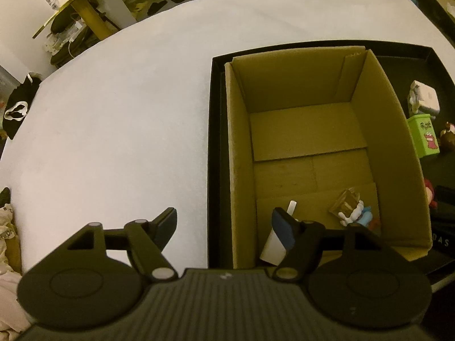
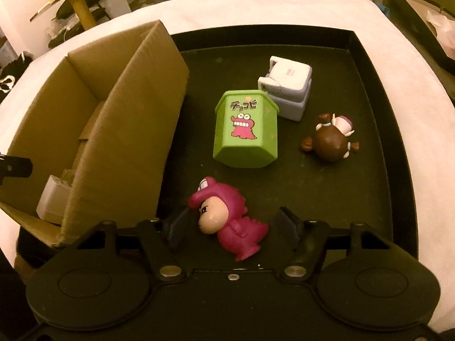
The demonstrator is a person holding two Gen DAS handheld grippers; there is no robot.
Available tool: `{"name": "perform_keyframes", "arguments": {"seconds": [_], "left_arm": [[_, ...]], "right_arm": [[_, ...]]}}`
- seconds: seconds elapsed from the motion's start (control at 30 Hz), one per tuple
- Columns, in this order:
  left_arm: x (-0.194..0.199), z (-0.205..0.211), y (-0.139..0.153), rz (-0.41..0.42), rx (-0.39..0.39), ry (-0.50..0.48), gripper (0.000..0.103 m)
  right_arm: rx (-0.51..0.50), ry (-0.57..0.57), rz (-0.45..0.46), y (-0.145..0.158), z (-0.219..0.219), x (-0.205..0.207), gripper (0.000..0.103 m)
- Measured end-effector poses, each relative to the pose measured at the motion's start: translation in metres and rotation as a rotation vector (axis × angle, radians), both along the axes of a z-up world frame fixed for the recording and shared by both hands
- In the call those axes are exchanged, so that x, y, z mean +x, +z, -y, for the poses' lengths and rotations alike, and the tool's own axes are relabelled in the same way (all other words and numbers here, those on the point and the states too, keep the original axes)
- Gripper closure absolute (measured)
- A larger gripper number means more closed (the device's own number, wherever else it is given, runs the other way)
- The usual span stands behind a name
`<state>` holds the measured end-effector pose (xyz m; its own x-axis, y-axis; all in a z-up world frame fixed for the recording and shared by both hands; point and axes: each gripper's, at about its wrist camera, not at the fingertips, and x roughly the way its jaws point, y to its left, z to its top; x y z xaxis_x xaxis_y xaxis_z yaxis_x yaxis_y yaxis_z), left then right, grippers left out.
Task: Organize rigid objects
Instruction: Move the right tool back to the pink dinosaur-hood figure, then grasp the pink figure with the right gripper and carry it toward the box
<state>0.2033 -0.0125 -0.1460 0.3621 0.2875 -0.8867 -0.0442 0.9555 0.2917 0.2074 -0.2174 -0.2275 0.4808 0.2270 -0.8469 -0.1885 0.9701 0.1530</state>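
My left gripper stands open over the left wall of a cardboard box. Its right finger hangs above a white block on the box floor. A small figure with blue and white parts lies beside the block. My right gripper is open around a pink dinosaur-suit figure lying on its side in the black tray. Small gaps show between the pads and the figure. A green toy box with a cartoon crocodile, a white-grey toy and a brown figure lie further back.
The cardboard box stands in the left part of the black tray, which rests on a white padded surface. A round gold-edged side table and dark items on the floor are beyond the far edge.
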Motion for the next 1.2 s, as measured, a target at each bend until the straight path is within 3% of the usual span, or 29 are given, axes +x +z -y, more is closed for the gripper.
{"name": "perform_keyframes", "arguments": {"seconds": [0.07, 0.1, 0.53, 1.2], "left_arm": [[0.001, 0.002, -0.001, -0.001, 0.008, -0.001, 0.03], [0.001, 0.003, -0.001, -0.001, 0.013, -0.001, 0.03], [-0.001, 0.004, 0.001, 0.015, 0.018, 0.005, 0.03], [-0.015, -0.016, 0.01, 0.075, -0.063, 0.027, 0.03]], "right_arm": [[-0.021, 0.003, 0.01, 0.0, -0.002, -0.001, 0.051], [-0.038, 0.008, 0.02, 0.0, -0.004, -0.001, 0.063], [-0.097, -0.068, 0.022, 0.014, 0.011, -0.007, 0.066], [-0.12, -0.04, 0.159, 0.08, -0.016, -0.012, 0.066]]}}
